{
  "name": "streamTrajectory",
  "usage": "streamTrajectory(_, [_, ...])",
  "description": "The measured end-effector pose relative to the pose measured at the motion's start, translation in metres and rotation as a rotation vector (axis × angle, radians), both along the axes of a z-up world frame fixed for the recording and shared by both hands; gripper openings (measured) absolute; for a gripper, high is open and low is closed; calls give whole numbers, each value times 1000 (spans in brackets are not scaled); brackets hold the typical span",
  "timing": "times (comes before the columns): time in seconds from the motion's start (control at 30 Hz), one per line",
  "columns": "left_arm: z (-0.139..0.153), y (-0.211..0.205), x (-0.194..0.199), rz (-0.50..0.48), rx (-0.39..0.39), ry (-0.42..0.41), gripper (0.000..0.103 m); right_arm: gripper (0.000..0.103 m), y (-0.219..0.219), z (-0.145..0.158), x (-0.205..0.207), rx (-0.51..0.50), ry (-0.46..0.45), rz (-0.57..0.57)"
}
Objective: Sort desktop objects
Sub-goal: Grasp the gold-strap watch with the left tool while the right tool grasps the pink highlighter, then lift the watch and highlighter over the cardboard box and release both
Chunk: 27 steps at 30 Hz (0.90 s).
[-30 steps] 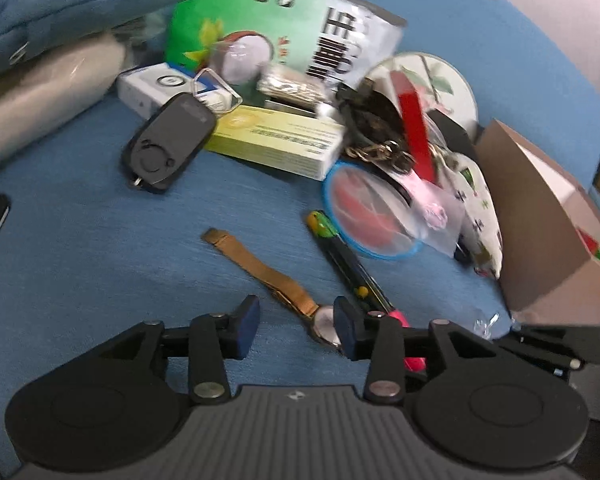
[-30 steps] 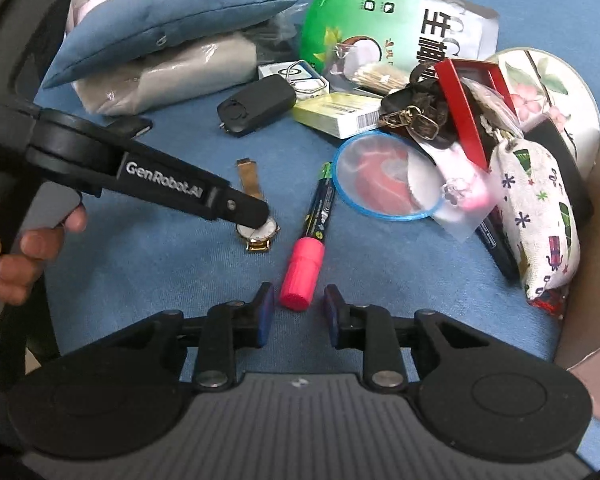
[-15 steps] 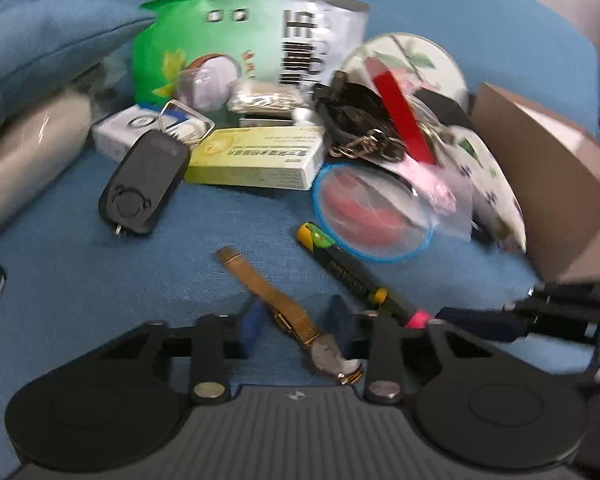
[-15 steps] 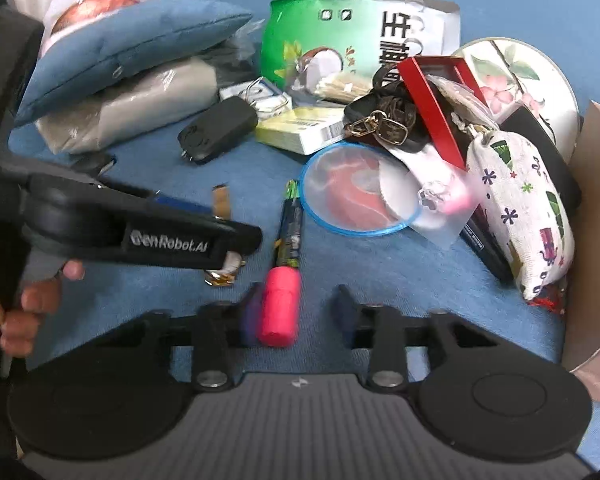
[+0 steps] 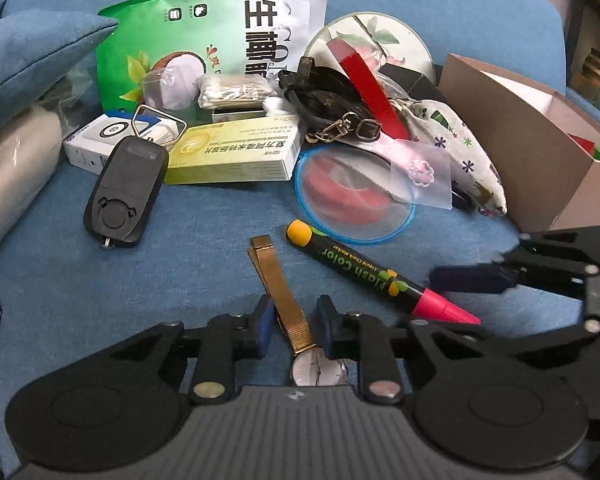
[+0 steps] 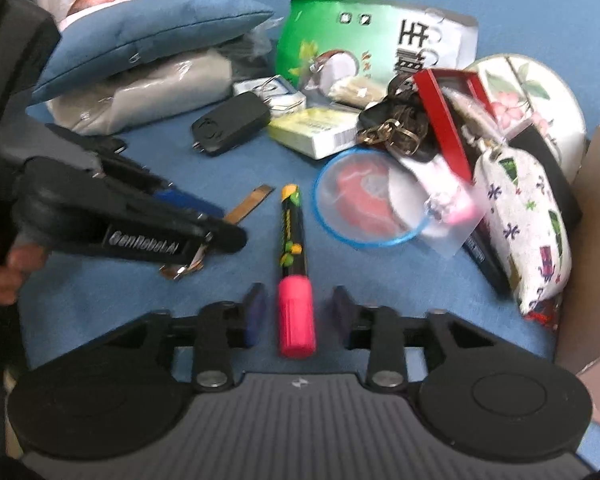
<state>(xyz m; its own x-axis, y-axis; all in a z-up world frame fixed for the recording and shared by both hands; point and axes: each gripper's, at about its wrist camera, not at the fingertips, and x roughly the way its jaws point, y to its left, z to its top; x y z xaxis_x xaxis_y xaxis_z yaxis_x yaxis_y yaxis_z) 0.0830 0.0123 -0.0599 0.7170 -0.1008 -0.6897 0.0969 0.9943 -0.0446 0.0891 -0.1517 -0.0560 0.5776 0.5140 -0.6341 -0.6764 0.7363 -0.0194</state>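
Item one: our left gripper [image 5: 291, 330], jaws parted, straddling the gold mesh strap of the watch [image 5: 288, 312]. The dial lies just behind the fingertips, close to the gripper body. The pads sit beside the strap; we cannot tell whether either one touches it, and no grip is made.

Item two: our right gripper [image 6: 298, 316], jaws parted, straddling the pink cap of the chalk marker [image 6: 294, 270]. There is clear cloth on each side of the cap. The marker lies flat on the blue seat cloth [image 5: 60, 280], its yellow end pointing toward the clutter.

Item three: cardboard box [image 5: 512, 148] at the right edge, open and leaning, near the marker. We judge it the likely bin.

Step in hand: both tools in the approach for a double pick, neither pick made. Next move calls for closing each pair squarely, then lifting. The thin strap may slip or fold, and the marker may roll.

Changes since a second ago: our left gripper has advanced, so the strap now runs between the fingers rather than ahead of them. Our right gripper has come forward over the cap and opened wider. The key fob [image 5: 126, 192] and medicine box [image 5: 236, 154] lie as before.
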Motion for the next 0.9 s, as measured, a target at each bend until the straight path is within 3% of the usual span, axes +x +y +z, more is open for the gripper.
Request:
streamTrajectory(0.17, [-1, 1, 1, 30, -18, 0, 23, 40, 0, -5, 10, 54, 23, -22])
streamTrajectory(0.2, [-1, -1, 0, 33, -7, -1, 22, 37, 0, -4, 10, 52, 30, -24])
streamTrajectory(0.27, [1, -7, 0, 19, 26, 4, 15, 18, 1, -2, 9, 39, 45, -8])
streamTrajectory(0.3, [3, -10, -1, 14, 35, 9, 14, 16, 2, 0, 7, 36, 52, -3])
streamTrajectory(0.5, [16, -14, -14, -9, -13, 21, 13, 16, -12, 7, -3, 69, 107, -10])
streamTrajectory(0.6, [30, -14, -22, -13, -35, -8, 13, 16, -21, 18, -6, 138, 125, -22])
streamTrajectory(0.9, [80, -14, -22, -19, -124, -96, 13, 16, -57, 50, -4, 293, 56, -109])
